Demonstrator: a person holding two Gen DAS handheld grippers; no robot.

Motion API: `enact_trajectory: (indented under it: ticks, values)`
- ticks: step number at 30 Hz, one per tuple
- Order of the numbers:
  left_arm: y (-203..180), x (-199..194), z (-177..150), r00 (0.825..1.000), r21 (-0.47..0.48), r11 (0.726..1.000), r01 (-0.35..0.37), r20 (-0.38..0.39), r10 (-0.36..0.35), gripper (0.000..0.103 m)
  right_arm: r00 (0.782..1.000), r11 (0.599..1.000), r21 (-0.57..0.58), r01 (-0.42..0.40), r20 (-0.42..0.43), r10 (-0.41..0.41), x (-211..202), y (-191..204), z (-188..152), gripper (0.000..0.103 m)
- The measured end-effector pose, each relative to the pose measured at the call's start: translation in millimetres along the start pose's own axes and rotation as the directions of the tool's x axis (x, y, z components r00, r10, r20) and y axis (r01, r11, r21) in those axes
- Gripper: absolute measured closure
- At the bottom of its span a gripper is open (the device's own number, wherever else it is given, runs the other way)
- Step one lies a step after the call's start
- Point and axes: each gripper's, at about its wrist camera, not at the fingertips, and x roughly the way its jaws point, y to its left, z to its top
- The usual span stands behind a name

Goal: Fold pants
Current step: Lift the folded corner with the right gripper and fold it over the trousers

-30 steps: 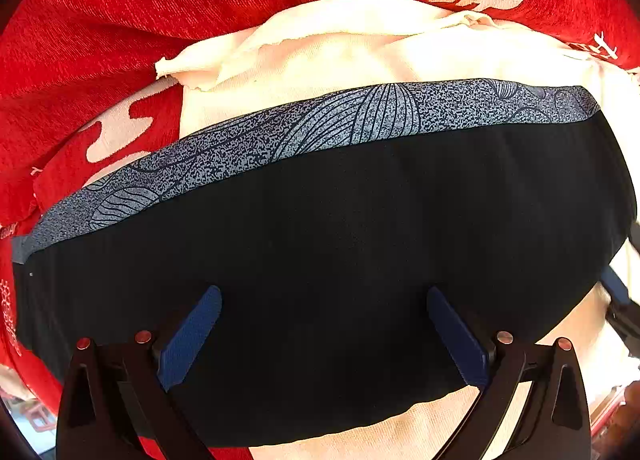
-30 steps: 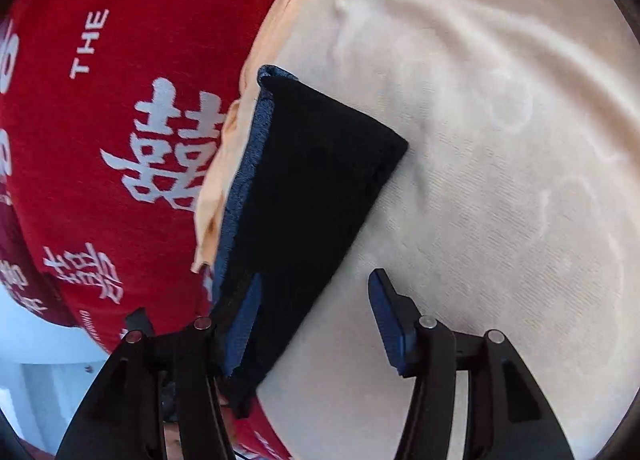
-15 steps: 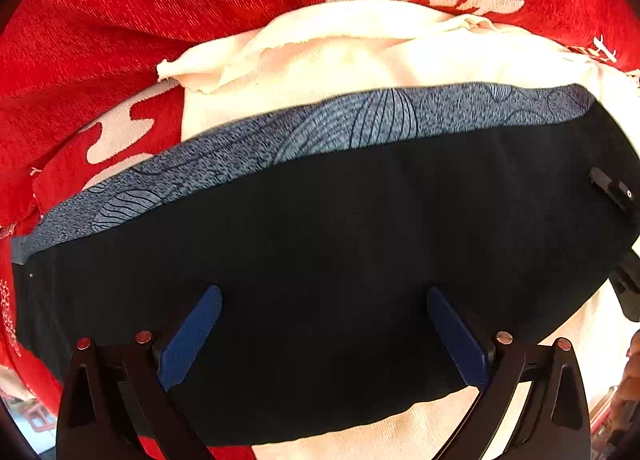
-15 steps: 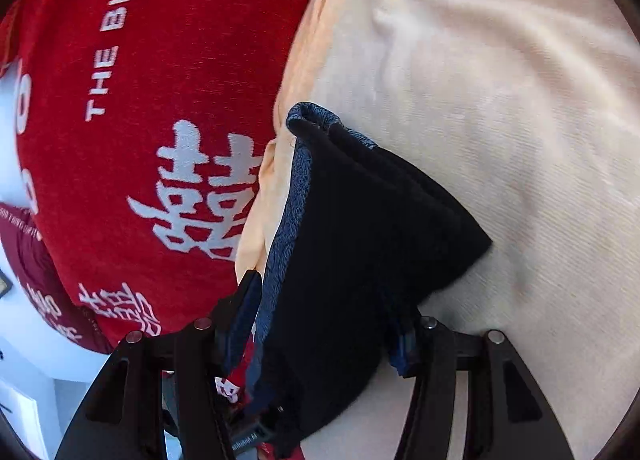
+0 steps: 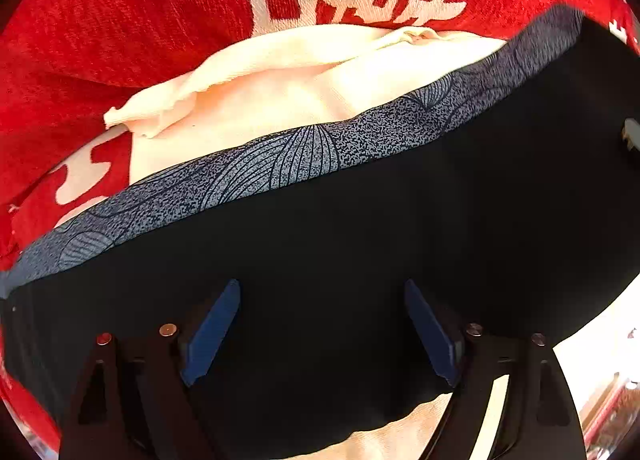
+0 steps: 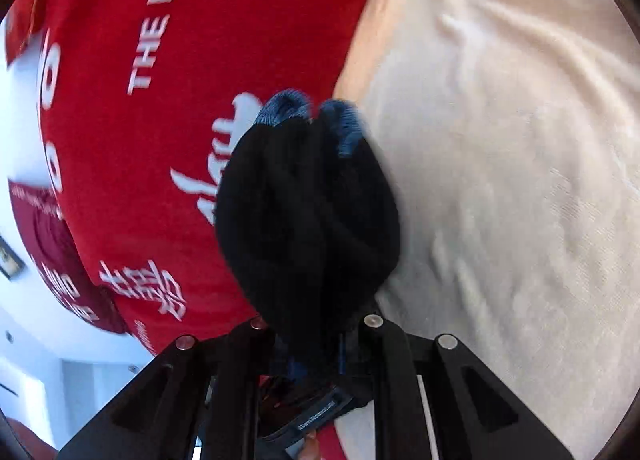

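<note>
Both ends changed: pants [image 6: 308,220] newly bunched in right tool [image 6: 316,356], lifted.

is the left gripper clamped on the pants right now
No, the left gripper has its jaws spread wide above the dark pants, pinching no fabric.

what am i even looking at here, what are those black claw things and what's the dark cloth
The black claws are two-finger grippers, one held in each of a person's hands, each with a camera looking along its fingers. One picture comes from the left gripper: its blue pads stand apart above dark pants with a patterned grey-blue band, not gripping; its jaws have just been narrowing a little. The other comes from the right gripper, whose jaws have just closed on a bunched end of the same pants. The pants lie on a cream cloth, which is spread over a red blanket with white lettering.
</note>
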Motion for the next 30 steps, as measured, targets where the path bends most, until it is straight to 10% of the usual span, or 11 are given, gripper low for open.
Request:
enact_trajectory:
  ticks: [8, 15, 21, 30]
  values:
    - [36.8, -25.9, -4.4, 0.999, -0.066, 0.998, 0.008, 0.045, -0.005, 0.012, 0.995, 0.973, -0.21, 0.09, -0.013, -0.095, 12.3, 60.6, -18.0, 0.088]
    - [132.8, -51.4, -36.6, 0.999, -0.174, 0.985, -0.005, 0.032, 0.01, 0.012, 0.975, 0.853, -0.482, 0.198, 0.007, -0.222, 29.9, 130.9, -60.3, 0.088]
    - [220.3, -64.3, -89.8, 0.998, -0.264, 0.963, -0.056, -0.01, 0.055, 0.012, 0.936, 0.694, -0.658, 0.292, 0.047, -0.349, 84.5, 179.6, -133.9, 0.087]
    - [315.1, -62.2, -136.8, 0.992, -0.379, 0.917, -0.124, -0.041, 0.117, 0.012, 0.799, 0.346, -0.839, 0.419, 0.16, -0.58, 218.1, 181.4, -281.6, 0.084]
